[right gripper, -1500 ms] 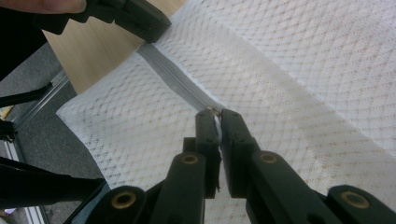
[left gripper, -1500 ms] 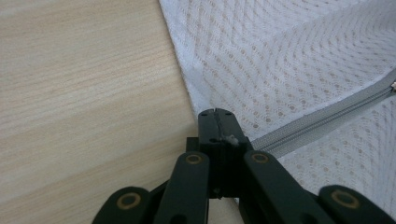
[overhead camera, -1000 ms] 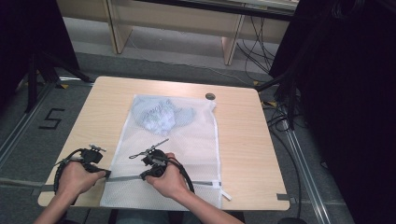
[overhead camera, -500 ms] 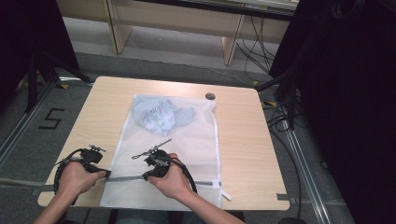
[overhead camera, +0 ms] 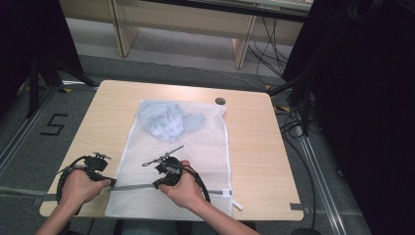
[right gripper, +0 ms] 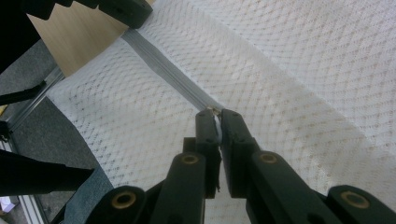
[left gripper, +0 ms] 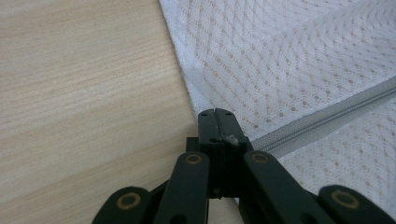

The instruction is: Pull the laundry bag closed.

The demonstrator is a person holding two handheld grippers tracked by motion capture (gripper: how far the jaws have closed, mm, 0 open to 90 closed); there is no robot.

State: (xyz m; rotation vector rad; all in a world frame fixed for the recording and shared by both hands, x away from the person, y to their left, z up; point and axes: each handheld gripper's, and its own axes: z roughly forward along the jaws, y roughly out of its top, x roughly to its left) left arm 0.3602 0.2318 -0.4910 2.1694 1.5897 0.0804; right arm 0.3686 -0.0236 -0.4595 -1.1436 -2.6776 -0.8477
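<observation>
So there's a white mesh laundry bag (overhead camera: 181, 161) lying flat down the middle of the bench (overhead camera: 254, 147), with bluish clothing (overhead camera: 169, 120) bunched inside toward the far edge. A grey zipper (overhead camera: 134, 186) runs across the bag near the front edge. Left claw (left gripper: 215, 122) is clamped tight on the zipper's end at the bag's left side. Right claw (right gripper: 217, 120) is pinched shut on what looks like the zipper pull (right gripper: 214, 111), further along.
</observation>
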